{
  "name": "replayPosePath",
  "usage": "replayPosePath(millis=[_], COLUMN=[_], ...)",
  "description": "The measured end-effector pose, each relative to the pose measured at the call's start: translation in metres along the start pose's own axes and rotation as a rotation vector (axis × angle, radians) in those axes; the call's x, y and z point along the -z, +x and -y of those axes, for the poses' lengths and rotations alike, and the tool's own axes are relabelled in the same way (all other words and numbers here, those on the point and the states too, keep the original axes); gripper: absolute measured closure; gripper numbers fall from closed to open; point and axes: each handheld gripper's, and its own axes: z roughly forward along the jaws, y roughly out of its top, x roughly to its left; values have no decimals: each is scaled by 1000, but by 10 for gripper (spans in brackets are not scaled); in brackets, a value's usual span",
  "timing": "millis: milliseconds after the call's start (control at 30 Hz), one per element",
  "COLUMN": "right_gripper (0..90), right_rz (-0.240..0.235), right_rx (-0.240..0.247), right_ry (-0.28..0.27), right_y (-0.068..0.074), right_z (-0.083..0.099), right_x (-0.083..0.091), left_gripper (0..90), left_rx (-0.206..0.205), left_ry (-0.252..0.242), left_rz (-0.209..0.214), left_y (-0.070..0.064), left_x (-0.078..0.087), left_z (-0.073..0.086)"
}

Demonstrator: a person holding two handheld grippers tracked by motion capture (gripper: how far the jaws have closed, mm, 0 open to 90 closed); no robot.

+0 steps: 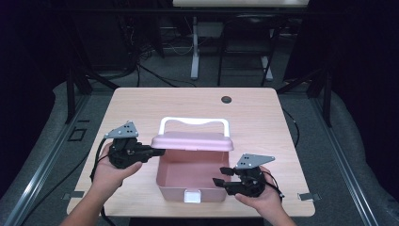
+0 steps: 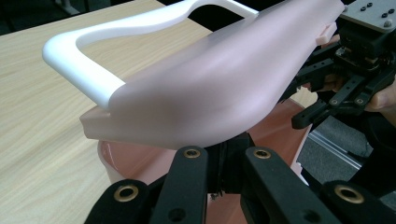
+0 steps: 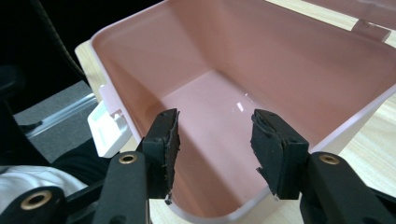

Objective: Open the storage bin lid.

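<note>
While I am holding my tongs over the table point(image 1: 141, 101), the pink box point(image 1: 190, 181) is sitting near my edge of it with its lid point(image 1: 193, 140) lifted up. My left tongs point(image 1: 157, 151) are pinching the left end of the lid and holding it above the box. My right tongs point(image 1: 221, 178) are gaping wide and gripping nothing; they are hanging just by the right wall of the box, looking into it. The white handle point(image 1: 194, 121) is sticking up behind the lid. A white latch point(image 1: 191, 196) is sitting on the front wall. The lid is covering the back part of the box, so I cannot see in there. The table is light wood with a small dark round hole point(image 1: 227, 99) near the far edge. Behind it the room is dark, with a grey floor point(image 1: 160, 77), cables point(image 1: 155, 75) and a white stand point(image 1: 194, 47). My left tips are hiding under the lid.
</note>
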Motion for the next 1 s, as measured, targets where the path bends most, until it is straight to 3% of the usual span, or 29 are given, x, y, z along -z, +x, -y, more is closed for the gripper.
replayPosePath(millis=[667, 1000], right_gripper=[629, 649], right_rz=[41, 35], right_rx=[48, 75], right_ry=[20, 14], right_y=[9, 7], right_z=[7, 9], right_x=[-12, -11], left_gripper=[898, 897], left_rx=[10, 14], left_ry=[-4, -3], left_rz=[2, -1], left_y=[1, 2], left_x=[0, 0], left_z=[-3, -4])
